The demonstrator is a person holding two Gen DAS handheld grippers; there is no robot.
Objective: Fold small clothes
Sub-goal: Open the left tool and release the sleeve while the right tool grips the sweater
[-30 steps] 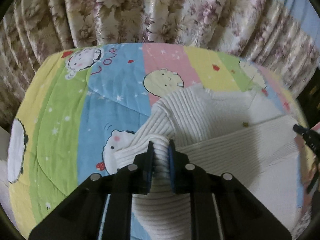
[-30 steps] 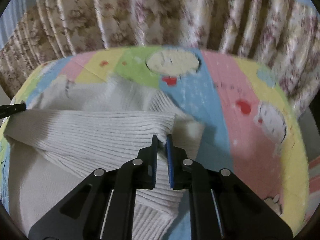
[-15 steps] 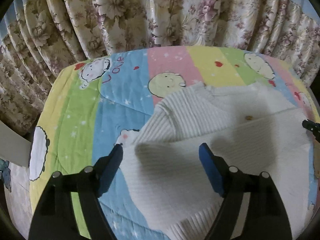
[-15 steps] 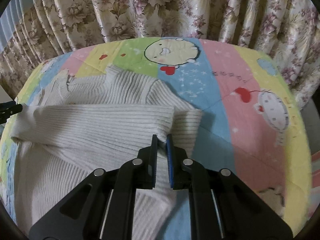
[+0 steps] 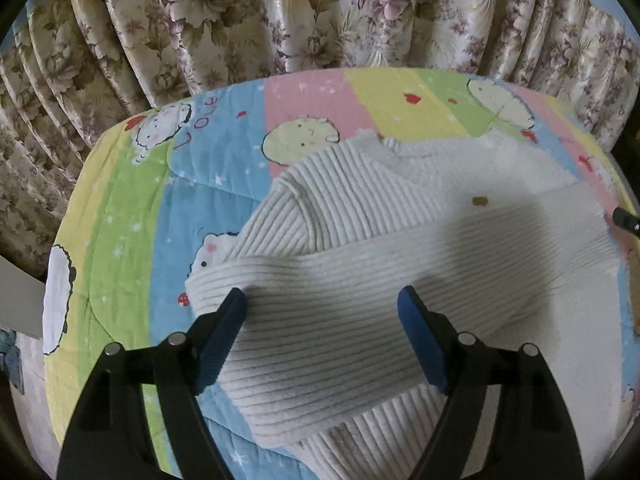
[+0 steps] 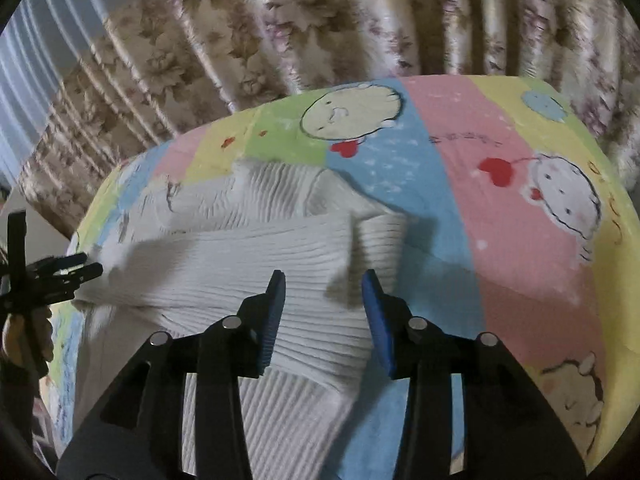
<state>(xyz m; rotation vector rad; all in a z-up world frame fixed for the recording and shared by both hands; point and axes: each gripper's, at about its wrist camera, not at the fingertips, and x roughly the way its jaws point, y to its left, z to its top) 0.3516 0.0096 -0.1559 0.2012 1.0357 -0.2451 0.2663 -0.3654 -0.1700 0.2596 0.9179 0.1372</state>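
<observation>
A white ribbed knit sweater [image 5: 360,272] lies on a colourful cartoon quilt [image 5: 132,208], with its sleeves folded across the body. My left gripper [image 5: 322,302] hangs open just above the sweater's left folded edge, nothing between its blue pads. In the right wrist view the same sweater [image 6: 240,264] fills the lower left. My right gripper [image 6: 324,284] is open over the folded sleeve end, holding nothing. The left gripper [image 6: 86,266] shows at the far left edge of that view, with a hand below it.
Floral curtains [image 5: 320,16] hang close behind the quilt-covered surface. The quilt [image 6: 520,240] stretches bare to the right of the sweater. A tip of the right gripper [image 5: 628,220] pokes in at the right edge of the left wrist view.
Both grippers have let go of the sweater: the left opened about half a second ago, the right just now. The folded sleeve now rests flat on the body, and both grippers have lifted slightly.
</observation>
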